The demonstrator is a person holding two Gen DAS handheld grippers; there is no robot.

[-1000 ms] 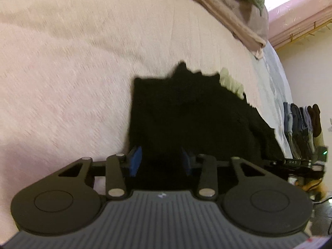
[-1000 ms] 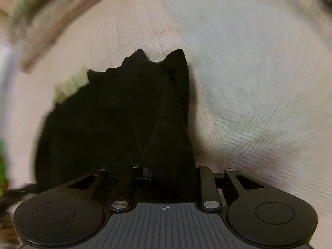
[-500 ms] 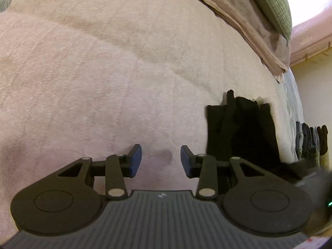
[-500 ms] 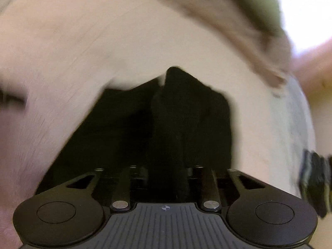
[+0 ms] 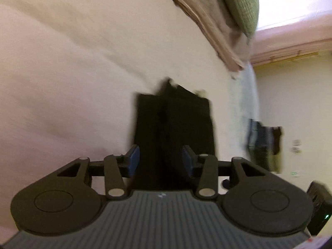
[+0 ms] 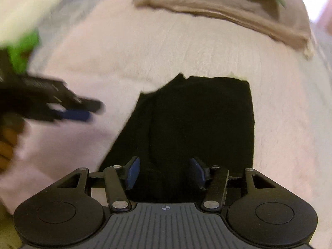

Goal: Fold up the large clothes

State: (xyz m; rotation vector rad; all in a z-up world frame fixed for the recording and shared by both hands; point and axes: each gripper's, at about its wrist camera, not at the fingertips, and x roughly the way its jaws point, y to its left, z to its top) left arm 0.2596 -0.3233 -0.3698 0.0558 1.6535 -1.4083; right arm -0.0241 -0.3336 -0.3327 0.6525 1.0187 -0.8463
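Surface: a broad pale pink textured bedspread [image 6: 186, 47], softly ridged, filling most of both wrist views.

Task item: a folded black fabric garment [image 6: 199, 124], lying flat on the bedspread in a roughly rectangular stack, one layer lapped over another along its left side. A sliver of pale green cloth [image 6: 236, 75] peeks out at its far edge.

Right gripper [image 6: 165, 173]: blue pads spread apart above the near edge of the garment, jaws having just been opening; nothing pressed between them.

Left gripper [image 5: 158, 159]: blue pads apart, jaws having opened a little further, with the garment seen beyond the gap (no contact visible). In the right wrist view it shows blurred at the left, held by a hand [image 6: 6, 145].

At the far end of the bed: a rumpled tan blanket [image 6: 238, 10] with a green ribbed pillow [image 5: 238, 4] on top.

Room: a cream wall [image 5: 294, 95], a pink curtain [image 5: 290, 41] below a bright window, and dark clothes hanging in a row [image 5: 263, 143] (blurred).
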